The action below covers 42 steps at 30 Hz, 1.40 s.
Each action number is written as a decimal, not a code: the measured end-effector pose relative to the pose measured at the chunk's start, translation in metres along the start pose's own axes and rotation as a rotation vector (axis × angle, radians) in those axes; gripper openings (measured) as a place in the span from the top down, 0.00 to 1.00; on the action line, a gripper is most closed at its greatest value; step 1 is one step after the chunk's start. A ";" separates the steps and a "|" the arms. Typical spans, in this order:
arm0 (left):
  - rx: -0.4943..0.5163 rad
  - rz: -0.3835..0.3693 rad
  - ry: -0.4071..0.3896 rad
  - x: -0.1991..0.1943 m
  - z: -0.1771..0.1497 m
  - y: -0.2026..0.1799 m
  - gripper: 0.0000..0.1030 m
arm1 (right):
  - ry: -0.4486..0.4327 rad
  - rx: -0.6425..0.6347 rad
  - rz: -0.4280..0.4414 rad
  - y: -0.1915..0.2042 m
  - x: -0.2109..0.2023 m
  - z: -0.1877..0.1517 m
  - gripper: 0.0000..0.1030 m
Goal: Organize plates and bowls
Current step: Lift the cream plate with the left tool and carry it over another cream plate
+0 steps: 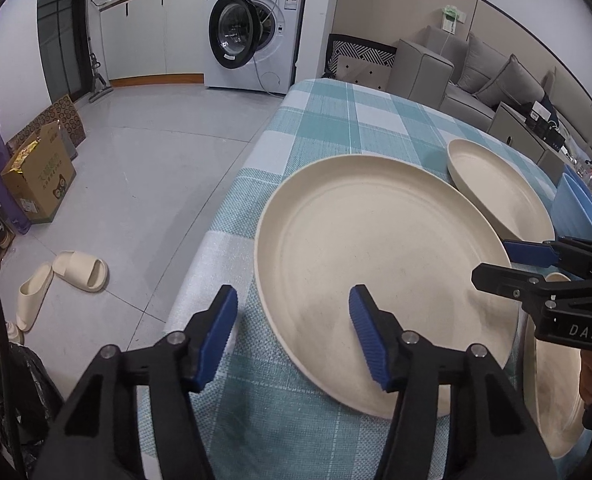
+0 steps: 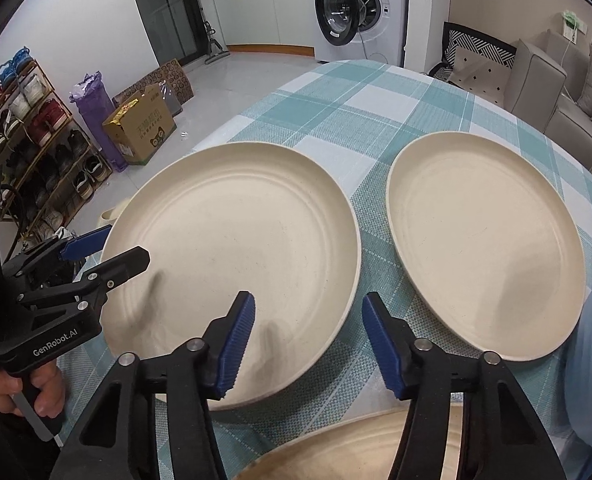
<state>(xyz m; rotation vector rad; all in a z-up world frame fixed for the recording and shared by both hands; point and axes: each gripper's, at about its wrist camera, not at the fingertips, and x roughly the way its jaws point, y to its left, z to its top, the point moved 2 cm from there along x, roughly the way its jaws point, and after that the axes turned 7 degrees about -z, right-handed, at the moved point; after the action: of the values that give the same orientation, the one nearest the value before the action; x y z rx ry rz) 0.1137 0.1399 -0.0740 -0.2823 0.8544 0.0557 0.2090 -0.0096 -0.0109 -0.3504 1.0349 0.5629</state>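
Note:
A large cream plate [image 1: 375, 264] lies on the checked tablecloth near the table's left edge; it also shows in the right wrist view [image 2: 232, 248]. A second cream plate [image 2: 483, 240] lies to its right, seen farther back in the left wrist view [image 1: 499, 196]. A third cream dish [image 2: 355, 452] sits at the near edge under my right gripper; it also shows in the left wrist view [image 1: 555, 396]. My left gripper [image 1: 294, 332] is open and empty, straddling the large plate's near-left rim. My right gripper [image 2: 307, 344] is open and empty, over the large plate's near-right rim.
Blue dishes [image 1: 579, 208] stand at the table's right side. The table's left edge [image 1: 216, 216] drops to a tiled floor with slippers [image 1: 64, 280], a cardboard box [image 2: 140, 128] and a shoe rack [image 2: 28, 140]. A washing machine [image 1: 252, 28] and sofa [image 1: 475, 76] stand beyond.

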 end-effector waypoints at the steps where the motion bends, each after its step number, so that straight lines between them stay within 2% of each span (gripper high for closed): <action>1: 0.002 -0.003 0.004 0.001 -0.001 -0.001 0.47 | 0.002 0.001 -0.001 0.000 0.001 0.000 0.48; 3: 0.004 -0.005 0.011 0.003 -0.002 -0.002 0.50 | 0.007 0.002 -0.005 -0.001 0.002 0.000 0.52; 5: 0.006 -0.005 0.018 0.005 -0.003 -0.002 0.58 | 0.011 0.001 -0.010 -0.001 0.003 0.000 0.54; 13: 0.018 -0.001 0.019 0.005 -0.003 -0.002 0.67 | 0.015 -0.013 -0.036 0.002 0.007 0.000 0.67; 18: 0.019 0.003 0.019 0.006 -0.003 -0.002 0.68 | 0.012 -0.024 -0.057 0.003 0.005 -0.002 0.72; 27: 0.019 0.010 0.018 0.004 -0.004 -0.001 0.69 | 0.000 -0.028 -0.065 0.005 0.001 -0.003 0.72; 42: 0.040 0.009 -0.031 -0.017 0.002 -0.011 0.69 | -0.058 -0.015 -0.076 0.004 -0.028 -0.004 0.72</action>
<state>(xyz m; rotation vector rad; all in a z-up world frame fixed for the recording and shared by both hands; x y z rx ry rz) 0.1056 0.1311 -0.0581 -0.2390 0.8255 0.0513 0.1929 -0.0161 0.0121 -0.3833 0.9582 0.5104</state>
